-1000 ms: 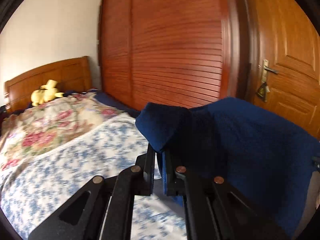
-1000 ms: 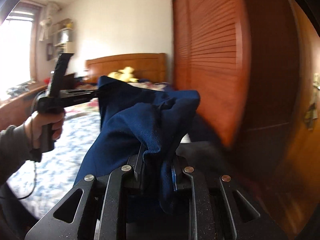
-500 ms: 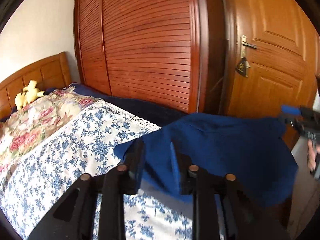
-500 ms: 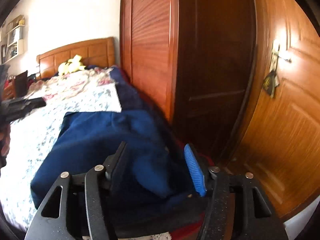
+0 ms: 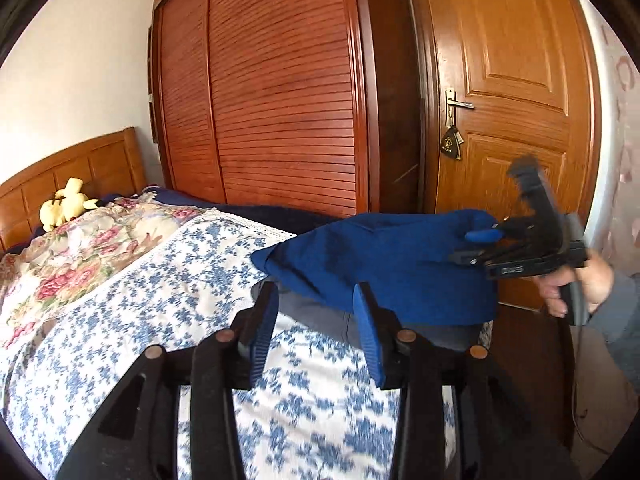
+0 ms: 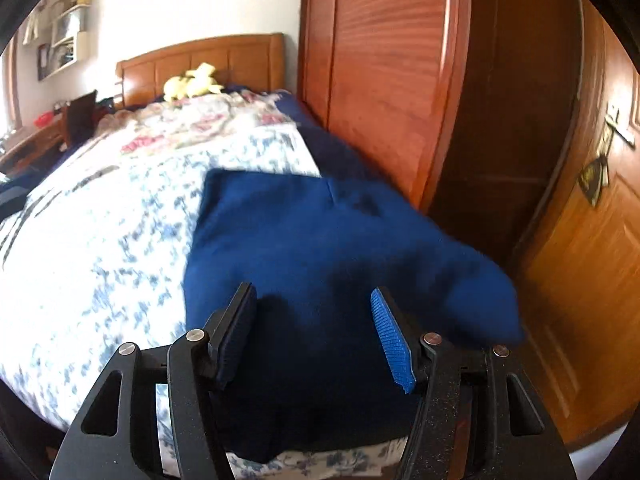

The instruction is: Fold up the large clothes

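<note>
A dark blue garment (image 5: 384,264) lies in a folded heap at the foot corner of the bed; it also shows in the right wrist view (image 6: 320,248). My left gripper (image 5: 316,328) is open and empty, just short of the garment's near edge. My right gripper (image 6: 316,332) is open, its jaws apart over the garment's near part, gripping nothing. In the left wrist view the right gripper (image 5: 480,236) shows at the garment's far right corner, held by a hand.
The bed (image 5: 152,304) has a blue-floral sheet and a rose-patterned quilt (image 5: 80,248). A yellow plush toy (image 5: 66,204) sits by the headboard. A slatted wardrobe (image 5: 280,92) and a wooden door (image 5: 512,112) stand close beside the bed. A grey cloth (image 5: 320,316) lies under the garment.
Both grippers were shut on the blue garment and held it up; they lowered it onto the bed, opened and let it go. Both have drawn back slightly.
</note>
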Action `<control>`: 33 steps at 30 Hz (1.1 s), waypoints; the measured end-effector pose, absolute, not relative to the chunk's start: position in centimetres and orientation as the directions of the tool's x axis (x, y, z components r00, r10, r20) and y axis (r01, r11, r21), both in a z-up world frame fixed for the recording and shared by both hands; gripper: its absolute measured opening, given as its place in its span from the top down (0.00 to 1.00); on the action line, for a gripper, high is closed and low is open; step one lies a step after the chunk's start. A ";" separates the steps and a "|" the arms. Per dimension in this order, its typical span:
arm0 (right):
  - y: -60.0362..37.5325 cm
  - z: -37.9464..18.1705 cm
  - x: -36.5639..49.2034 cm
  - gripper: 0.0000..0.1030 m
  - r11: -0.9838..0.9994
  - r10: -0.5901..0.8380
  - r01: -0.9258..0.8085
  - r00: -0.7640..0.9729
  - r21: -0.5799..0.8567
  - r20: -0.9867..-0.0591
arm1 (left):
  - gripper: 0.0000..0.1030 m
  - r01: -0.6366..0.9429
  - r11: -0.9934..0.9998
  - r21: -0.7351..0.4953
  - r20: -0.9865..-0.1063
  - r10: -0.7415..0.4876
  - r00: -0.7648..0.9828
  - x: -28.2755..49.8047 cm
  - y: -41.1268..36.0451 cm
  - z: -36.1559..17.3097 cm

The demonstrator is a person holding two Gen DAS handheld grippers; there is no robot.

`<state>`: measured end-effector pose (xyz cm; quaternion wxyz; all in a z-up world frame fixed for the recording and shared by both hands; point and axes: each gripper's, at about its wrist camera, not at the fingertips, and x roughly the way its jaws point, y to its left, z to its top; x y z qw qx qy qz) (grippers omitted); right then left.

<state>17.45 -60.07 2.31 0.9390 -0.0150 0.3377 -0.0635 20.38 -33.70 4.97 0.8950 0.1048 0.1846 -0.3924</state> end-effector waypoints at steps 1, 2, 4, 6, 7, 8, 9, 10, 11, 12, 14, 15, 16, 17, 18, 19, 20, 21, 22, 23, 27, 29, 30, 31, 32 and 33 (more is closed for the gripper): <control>-60.5 1.6 17.4 0.41 0.991 -0.130 0.123 0.757 -0.055 -0.640 | 0.62 0.740 0.671 0.041 -0.411 -0.664 0.625 19.7 -32.9 5.1; -61.0 1.1 17.3 0.41 0.990 -0.122 0.134 0.755 -0.031 -0.644 | 0.61 0.740 0.672 0.037 -0.412 -0.664 0.624 19.2 -32.3 5.2; -61.7 0.5 17.1 0.40 0.989 -0.108 0.149 0.750 0.008 -0.653 | 0.60 0.731 0.682 0.027 -0.409 -0.660 0.631 18.2 -30.7 5.6; -61.8 0.8 16.9 0.40 0.987 -0.114 0.160 0.750 0.011 -0.652 | 0.58 0.720 0.693 0.038 -0.401 -0.649 0.646 17.0 -29.6 6.1; -61.6 1.3 16.7 0.40 0.986 -0.123 0.169 0.752 0.009 -0.648 | 0.56 0.714 0.699 0.043 -0.396 -0.644 0.654 16.6 -29.0 6.3; -61.3 1.8 16.7 0.40 0.983 -0.140 0.185 0.754 0.003 -0.641 | 0.53 0.709 0.704 0.045 -0.393 -0.640 0.660 16.4 -28.4 6.6; -61.1 2.3 15.9 0.40 0.980 -0.156 0.199 0.757 -0.004 -0.635 | 0.52 0.704 0.708 0.044 -0.390 -0.637 0.665 16.4 -28.0 6.8; -60.6 3.1 15.4 0.40 0.977 -0.174 0.212 0.762 -0.013 -0.624 | 0.48 0.696 0.717 0.042 -0.381 -0.632 0.674 15.9 -27.1 7.2; -60.1 4.0 14.9 0.40 0.976 -0.184 0.214 0.771 -0.023 -0.610 | 0.48 0.689 0.724 0.044 -0.374 -0.627 0.683 15.7 -26.6 7.5; -59.6 4.6 14.3 0.40 0.978 -0.184 0.207 0.780 -0.030 -0.598 | 0.48 0.680 0.731 0.047 -0.366 -0.621 0.693 15.5 -25.9 7.8; -57.9 6.0 13.6 0.40 0.980 -0.189 0.191 0.799 -0.056 -0.572 | 0.47 0.667 0.743 0.044 -0.357 -0.612 0.706 15.1 -24.6 8.3; -57.2 6.6 13.4 0.39 0.981 -0.187 0.184 0.805 -0.062 -0.563 | 0.47 0.661 0.749 0.041 -0.357 -0.607 0.710 15.1 -24.1 8.4; -56.0 7.2 13.2 0.38 0.983 -0.181 0.173 0.814 -0.066 -0.552 | 0.47 0.653 0.756 0.034 -0.354 -0.602 0.716 14.9 -23.3 8.6; -55.1 7.6 13.2 0.38 0.985 -0.172 0.161 0.821 -0.068 -0.545 | 0.47 0.649 0.760 0.031 -0.352 -0.600 0.719 14.8 -23.0 8.6; -53.7 8.0 13.1 0.38 0.987 -0.159 0.143 0.830 -0.070 -0.535 | 0.47 0.639 0.769 0.027 -0.350 -0.591 0.727 14.5 -22.2 8.6; -52.4 8.3 13.0 0.38 0.989 -0.146 0.126 0.837 -0.074 -0.527 | 0.47 0.627 0.778 0.027 -0.351 -0.580 0.735 14.3 -21.6 8.4; -51.3 8.6 12.8 0.38 0.991 -0.135 0.110 0.843 -0.077 -0.520 | 0.47 0.617 0.786 0.026 -0.352 -0.571 0.742 14.1 -20.9 8.3; -49.6 8.8 12.8 0.37 0.993 -0.115 0.086 0.852 -0.080 -0.511 | 0.47 0.608 0.794 0.024 -0.355 -0.562 0.747 14.1 -20.7 8.1; -48.3 8.9 12.8 0.34 0.994 -0.098 0.066 0.858 -0.081 -0.504 | 0.47 0.591 0.806 0.024 -0.364 -0.544 0.756 13.9 -20.0 7.8; -46.5 8.9 12.8 0.32 0.996 -0.072 0.040 0.866 -0.075 -0.495 | 0.47 0.568 0.823 0.026 -0.379 -0.517 0.767 13.7 -19.3 7.4; -40.6 8.2 13.2 0.24 0.999 0.027 -0.046 0.875 -0.028 -0.484 | 0.47 0.470 0.882 0.017 -0.409 -0.423 0.809 12.8 -15.8 5.5; -37.7 7.6 12.9 0.22 0.997 0.064 -0.077 0.878 -0.008 -0.474 | 0.47 0.428 0.904 0.001 -0.421 -0.388 0.820 12.3 -14.0 4.6; -36.2 7.3 12.7 0.22 0.995 0.085 -0.096 0.880 0.001 -0.467 | 0.47 0.403 0.915 -0.005 -0.428 -0.367 0.826 12.0 -13.0 4.1; -34.4 6.8 12.4 0.21 0.993 0.110 -0.120 0.880 0.006 -0.463 | 0.47 0.376 0.927 -0.011 -0.432 -0.343 0.834 11.7 -12.0 3.7; -33.2 6.6 12.2 0.21 0.991 0.122 -0.132 0.881 0.011 -0.457 | 0.47 0.349 0.937 -0.016 -0.437 -0.320 0.841 11.4 -11.0 3.2; -31.6 6.2 11.8 0.21 0.989 0.141 -0.149 0.881 0.019 -0.451 | 0.47 0.319 0.948 -0.017 -0.440 -0.294 0.849 11.0 -10.0 2.8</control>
